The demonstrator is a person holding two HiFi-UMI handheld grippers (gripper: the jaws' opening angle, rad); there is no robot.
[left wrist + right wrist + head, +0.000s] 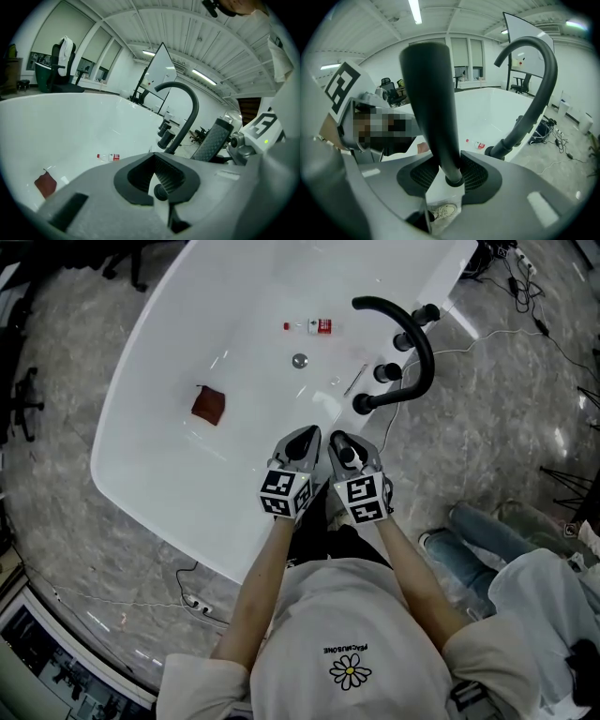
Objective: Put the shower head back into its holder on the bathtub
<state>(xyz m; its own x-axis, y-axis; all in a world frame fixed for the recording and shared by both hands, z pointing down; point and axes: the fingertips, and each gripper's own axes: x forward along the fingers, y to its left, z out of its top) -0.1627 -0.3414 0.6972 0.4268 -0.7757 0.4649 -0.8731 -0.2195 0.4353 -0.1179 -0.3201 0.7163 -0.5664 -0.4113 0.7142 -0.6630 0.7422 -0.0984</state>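
Note:
My right gripper (343, 448) (450, 180) is shut on a black stick-shaped shower head (429, 103), which rises steeply from the jaws. In the left gripper view its textured face (214, 140) shows at the right. My left gripper (304, 441) (161, 187) hangs close beside the right one with its jaws shut; I see nothing held in them. Both are over the near rim of the white bathtub (159, 512). The black arched faucet (419, 338) (187, 112) (539, 79) stands on the right rim among black fittings (387, 372). I cannot tell which one is the holder.
Inside the tub lie a small red-labelled bottle (321, 326), the drain (299, 360), a thin metal piece (354, 381) and a red-brown cloth (209, 406). A person's legs in jeans (487, 540) are on the floor at the right. Cables (525, 277) run behind the tub.

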